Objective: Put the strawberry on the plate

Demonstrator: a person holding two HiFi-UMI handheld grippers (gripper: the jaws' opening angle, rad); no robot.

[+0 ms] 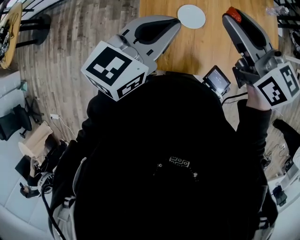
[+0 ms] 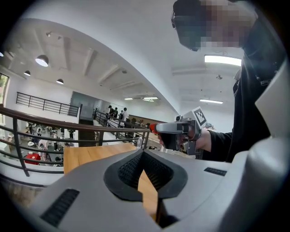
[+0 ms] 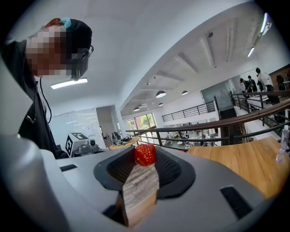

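A red strawberry (image 1: 233, 14) sits pinched at the tip of my right gripper (image 1: 230, 16), which is held up over the right side of the wooden table (image 1: 206, 49). In the right gripper view the strawberry (image 3: 145, 154) is squeezed between the two dark pads at their far end. A white round plate (image 1: 191, 16) lies on the table, between the two gripper tips. My left gripper (image 1: 174, 22) hangs over the table's left edge, jaws together and nothing in them. In the left gripper view the right gripper (image 2: 157, 129) shows from the side, with a hand around it.
A small screen device (image 1: 216, 80) sits at the table's near edge, by the person's chest. A clear bottle (image 3: 282, 146) stands on the table at the far right. A dark metal railing (image 2: 77, 129) runs behind the table. Chairs and bags stand on the floor to the left.
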